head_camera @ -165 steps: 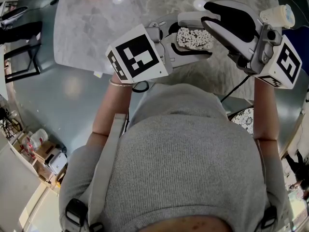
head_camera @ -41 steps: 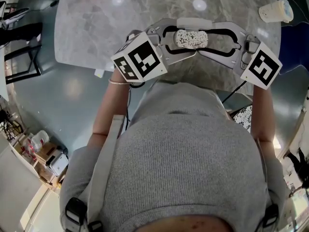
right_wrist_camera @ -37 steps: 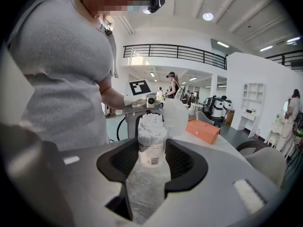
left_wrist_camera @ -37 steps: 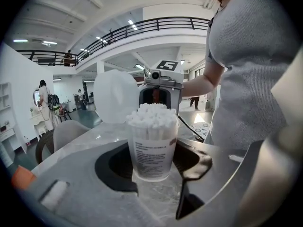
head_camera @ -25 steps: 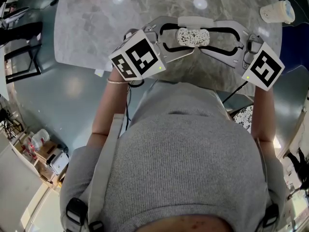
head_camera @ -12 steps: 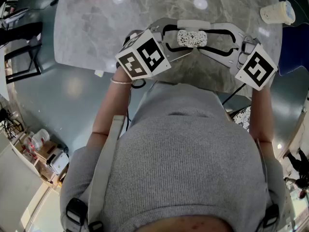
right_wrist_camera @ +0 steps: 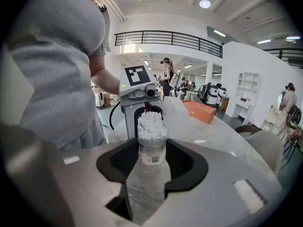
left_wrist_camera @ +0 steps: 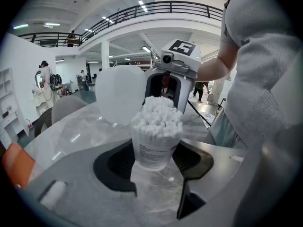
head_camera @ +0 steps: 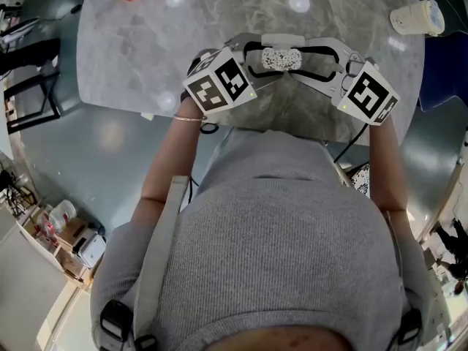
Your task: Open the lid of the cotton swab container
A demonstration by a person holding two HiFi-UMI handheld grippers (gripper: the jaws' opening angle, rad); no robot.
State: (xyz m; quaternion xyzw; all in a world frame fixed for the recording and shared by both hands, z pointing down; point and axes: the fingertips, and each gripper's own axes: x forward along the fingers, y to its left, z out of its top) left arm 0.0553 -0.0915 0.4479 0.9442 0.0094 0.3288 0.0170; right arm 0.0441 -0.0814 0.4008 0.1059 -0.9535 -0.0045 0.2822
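head view: left gripper (left_wrist_camera: 156,148) and right gripper (right_wrist_camera: 152,148) face across the cotton swab container (head_camera: 276,58).
each pinches its sides, jaws set wide; lid (left_wrist_camera: 119,94) flipped open, marble table (head_camera: 146,50) beneath.

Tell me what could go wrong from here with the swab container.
The swabs are heaped above the open rim, so any tilt could spill them. The left gripper and right gripper both clamp the one container; an uneven squeeze or release could tip it on the table.
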